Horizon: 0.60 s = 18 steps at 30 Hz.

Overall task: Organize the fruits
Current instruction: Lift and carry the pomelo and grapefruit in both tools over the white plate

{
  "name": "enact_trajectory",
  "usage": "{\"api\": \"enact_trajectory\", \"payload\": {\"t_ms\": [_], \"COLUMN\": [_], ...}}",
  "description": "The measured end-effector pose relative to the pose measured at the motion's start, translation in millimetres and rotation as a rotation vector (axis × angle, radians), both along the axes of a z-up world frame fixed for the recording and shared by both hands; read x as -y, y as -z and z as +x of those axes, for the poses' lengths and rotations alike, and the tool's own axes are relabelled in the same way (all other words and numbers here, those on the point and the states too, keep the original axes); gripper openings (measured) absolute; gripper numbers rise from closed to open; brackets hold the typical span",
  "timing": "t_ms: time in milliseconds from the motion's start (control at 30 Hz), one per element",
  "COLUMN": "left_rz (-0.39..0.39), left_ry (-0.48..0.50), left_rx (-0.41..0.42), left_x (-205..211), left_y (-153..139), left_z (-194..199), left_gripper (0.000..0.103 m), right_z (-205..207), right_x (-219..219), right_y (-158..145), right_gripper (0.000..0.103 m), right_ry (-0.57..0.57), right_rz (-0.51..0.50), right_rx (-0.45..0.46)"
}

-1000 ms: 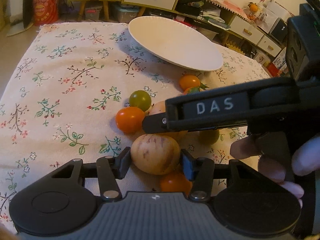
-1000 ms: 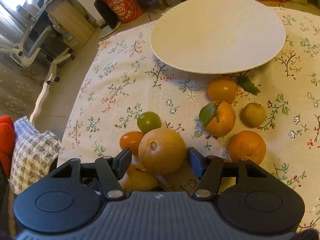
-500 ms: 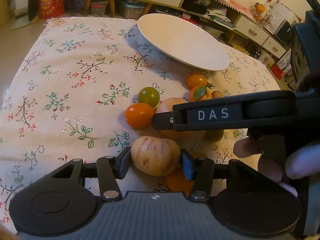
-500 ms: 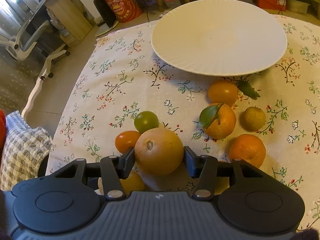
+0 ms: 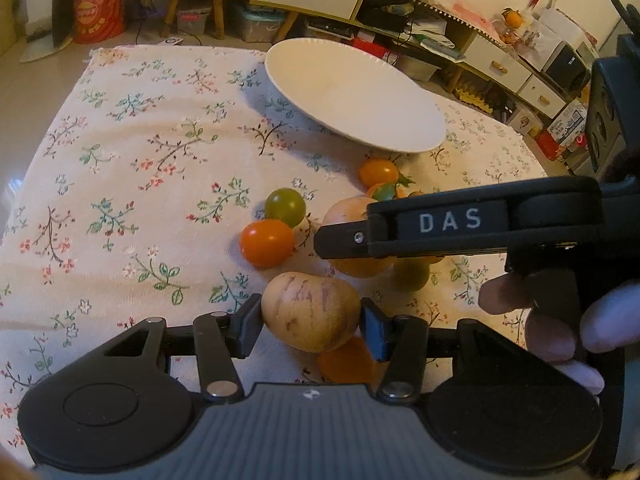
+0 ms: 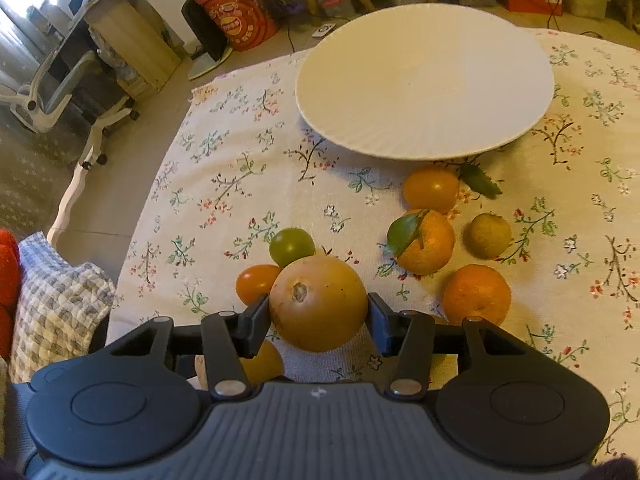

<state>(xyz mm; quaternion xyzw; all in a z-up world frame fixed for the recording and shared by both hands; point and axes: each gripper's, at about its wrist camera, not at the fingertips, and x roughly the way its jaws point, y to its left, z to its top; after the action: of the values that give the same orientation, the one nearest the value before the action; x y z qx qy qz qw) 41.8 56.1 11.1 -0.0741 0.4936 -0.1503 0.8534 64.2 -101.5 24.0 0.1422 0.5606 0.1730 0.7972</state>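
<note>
Left wrist view: left gripper [image 5: 310, 322] pinches a tan, purple-streaked fruit [image 5: 311, 311], both pads against its sides, above the floral cloth [image 5: 120, 168]. An orange tomato [image 5: 267, 242] and a green tomato [image 5: 285, 207] lie just beyond; the white plate [image 5: 420, 138] sits farther back, bare. Right wrist view: right gripper [image 6: 318, 320] clamps a large round orange-brown fruit [image 6: 318, 303], pads on both flanks. To its right, well apart, a leafed tangerine [image 6: 426, 242] and another orange [image 6: 476, 295] lie on the cloth.

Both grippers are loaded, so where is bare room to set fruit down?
The white plate is bare, and so is the floral cloth left of the green tomato. Between plate and grippers, loose fruit crowds the cloth.
</note>
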Motion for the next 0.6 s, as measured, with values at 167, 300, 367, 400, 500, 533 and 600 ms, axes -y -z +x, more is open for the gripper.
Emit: {"api": "enact_trajectory", "payload": {"t_ms": [167,300,367,400,500,533,600], "left_rz": [-0.005,-0.012,-0.015,-0.017,-0.027,-0.031,-0.038], "left_ry": [-0.002,-0.007,-0.013,-0.016,-0.026,-0.028,-0.038], "left_rx": [0.021,0.04,0.051,0.056,0.075,0.082,0.096], "left_x": [4,8,10,12,15,17,21], "left_y": [-9,-17,-20,-22,-27,-27,-29], "left_z": [3,9,12,14,22,25,31], "left_gripper": [0.03,0.03,0.03,0.03,0.03,0.03,0.03], "right_z": [3,7,9,10,13,15,19], "right_x": [10,21,27,31,40,42,49], "right_y": [-10,-19,-23,-25,-31,-31,-34], "right_gripper": [0.047,0.047,0.047,0.047,0.047,0.047,0.047], "right_ry": [0.039,0.077,0.095,0.105,0.133,0.14,0.16], "right_rz": [0.014,0.02,0.021,0.022,0.019,0.019,0.021], "right_rx": [0.011,0.032,0.044,0.05,0.069,0.074,0.083]}}
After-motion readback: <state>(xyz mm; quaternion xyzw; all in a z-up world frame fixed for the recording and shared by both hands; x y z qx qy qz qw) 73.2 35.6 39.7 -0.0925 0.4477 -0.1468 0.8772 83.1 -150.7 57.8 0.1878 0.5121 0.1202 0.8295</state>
